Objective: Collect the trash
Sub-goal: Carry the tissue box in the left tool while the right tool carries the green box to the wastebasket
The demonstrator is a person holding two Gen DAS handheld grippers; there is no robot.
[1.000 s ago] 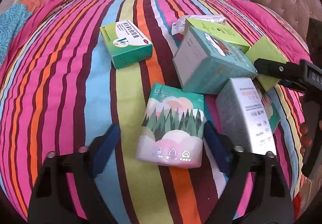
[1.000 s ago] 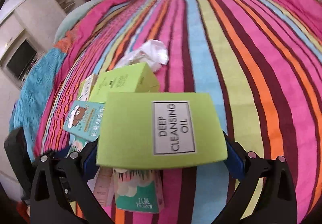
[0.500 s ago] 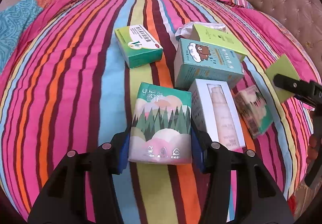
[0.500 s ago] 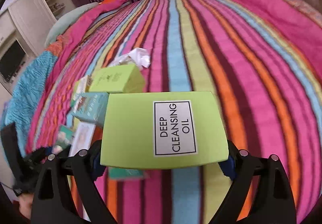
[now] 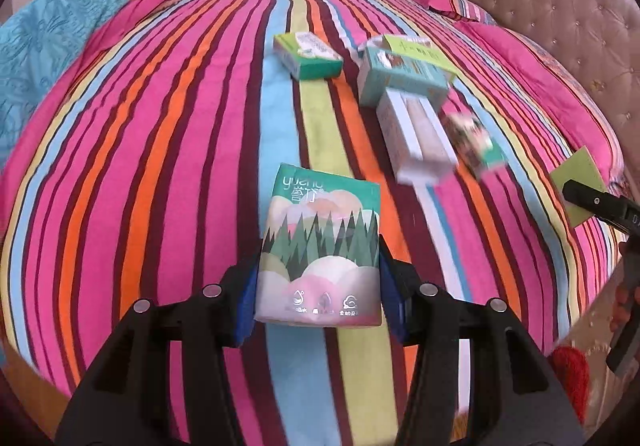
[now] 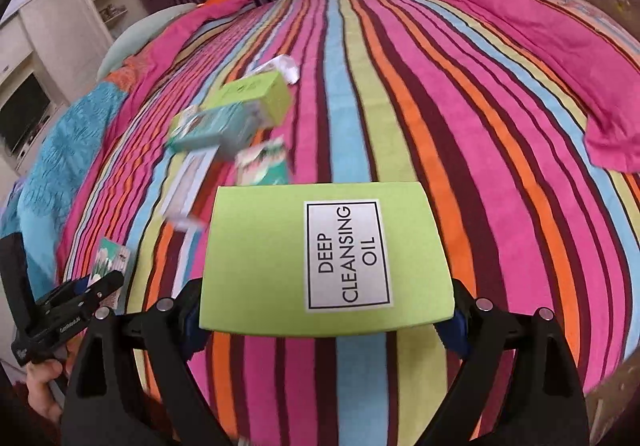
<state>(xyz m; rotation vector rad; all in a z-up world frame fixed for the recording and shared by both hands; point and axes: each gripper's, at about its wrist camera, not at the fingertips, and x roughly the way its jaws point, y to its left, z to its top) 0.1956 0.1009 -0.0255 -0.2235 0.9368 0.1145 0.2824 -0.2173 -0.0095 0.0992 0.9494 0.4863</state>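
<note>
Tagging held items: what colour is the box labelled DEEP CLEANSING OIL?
Lime-green cardboard box with a white label; clearest in the right wrist view.

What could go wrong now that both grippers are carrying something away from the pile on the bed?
1. The left gripper pinches the soft tissue pack only at its lower end; most of it sticks out forward, so it may sag or slip.
2. The right gripper grips the wide green Deep Cleansing Oil box near its rear edge; a quick swing could twist it loose.
3. The white carton leans against the teal box; the pile may shift when picked next.
</note>
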